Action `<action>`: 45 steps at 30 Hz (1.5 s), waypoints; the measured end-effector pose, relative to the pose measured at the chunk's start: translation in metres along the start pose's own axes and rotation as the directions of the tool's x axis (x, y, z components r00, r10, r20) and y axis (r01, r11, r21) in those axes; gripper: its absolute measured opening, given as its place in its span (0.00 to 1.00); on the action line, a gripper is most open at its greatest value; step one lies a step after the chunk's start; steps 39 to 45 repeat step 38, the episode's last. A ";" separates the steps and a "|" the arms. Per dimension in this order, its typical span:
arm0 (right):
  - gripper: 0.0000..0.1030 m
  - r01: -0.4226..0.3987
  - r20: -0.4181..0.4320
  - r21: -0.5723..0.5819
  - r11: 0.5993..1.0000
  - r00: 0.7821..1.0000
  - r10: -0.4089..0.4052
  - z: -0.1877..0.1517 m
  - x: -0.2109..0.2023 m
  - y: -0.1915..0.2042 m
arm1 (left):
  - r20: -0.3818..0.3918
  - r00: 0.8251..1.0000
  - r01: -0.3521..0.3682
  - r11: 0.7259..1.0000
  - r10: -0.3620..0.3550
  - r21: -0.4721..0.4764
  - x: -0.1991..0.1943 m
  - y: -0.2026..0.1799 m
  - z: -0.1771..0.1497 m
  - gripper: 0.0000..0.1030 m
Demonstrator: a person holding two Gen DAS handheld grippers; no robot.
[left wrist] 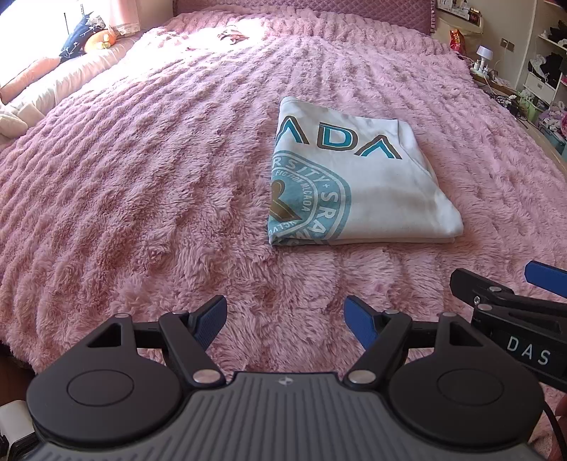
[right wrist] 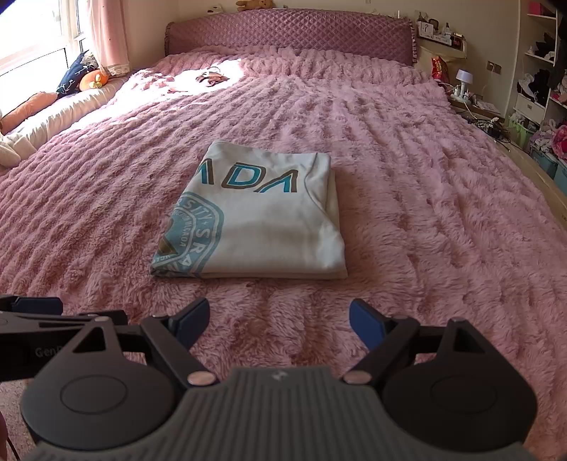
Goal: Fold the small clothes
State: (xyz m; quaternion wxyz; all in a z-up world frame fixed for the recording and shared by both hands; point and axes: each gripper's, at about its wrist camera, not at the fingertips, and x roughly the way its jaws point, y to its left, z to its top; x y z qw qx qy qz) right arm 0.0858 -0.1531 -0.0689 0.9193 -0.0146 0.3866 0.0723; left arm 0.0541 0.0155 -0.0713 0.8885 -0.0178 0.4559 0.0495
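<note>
Pink fluffy bedspread, folded white shirt lying on it

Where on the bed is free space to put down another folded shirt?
The pink blanket is bare on both sides of the folded shirt and between it and the open right gripper and left gripper. Beyond the shirt it is bare up to a small dark item near the headboard.
</note>
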 end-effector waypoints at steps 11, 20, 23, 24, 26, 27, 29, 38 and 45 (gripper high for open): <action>0.80 0.002 -0.004 -0.001 1.000 1.000 -0.002 -0.002 0.002 -0.001 | 0.003 1.000 -0.004 1.000 0.004 0.010 0.000 -0.002 0.000 0.85; 0.80 0.001 -0.007 0.000 1.000 1.000 -0.001 -0.002 0.003 -0.001 | 0.009 1.000 -0.006 1.000 0.006 0.019 0.001 -0.003 0.000 0.85; 0.80 0.001 -0.008 0.000 1.000 1.000 -0.001 -0.002 0.003 -0.001 | 0.014 1.000 -0.005 1.000 0.004 0.020 0.001 -0.003 0.000 0.85; 0.80 0.001 -0.008 0.000 1.000 1.000 -0.001 -0.002 0.003 -0.001 | 0.016 1.000 -0.007 1.000 0.006 0.018 0.000 -0.003 0.000 0.85; 0.80 0.002 -0.007 0.000 1.000 1.000 -0.002 -0.001 0.003 -0.001 | 0.022 1.000 -0.008 1.000 0.007 0.014 0.000 -0.003 0.000 0.85; 0.80 0.002 -0.007 0.001 1.000 1.000 -0.002 -0.002 0.003 -0.001 | 0.026 1.000 -0.008 1.000 0.008 0.012 -0.001 -0.003 0.000 0.85; 0.80 0.002 -0.008 0.002 1.000 1.000 -0.002 -0.002 0.003 -0.001 | 0.038 0.999 -0.002 1.000 0.002 0.013 -0.001 -0.002 0.000 0.85; 0.80 0.003 -0.010 0.004 1.000 1.000 -0.003 -0.001 0.006 -0.002 | 0.052 0.999 0.017 1.000 -0.018 0.019 -0.003 -0.004 0.000 0.83; 0.80 0.003 -0.010 0.004 1.000 1.000 -0.003 -0.001 0.006 -0.002 | 0.052 0.999 0.017 1.000 -0.018 0.019 -0.003 -0.004 0.000 0.83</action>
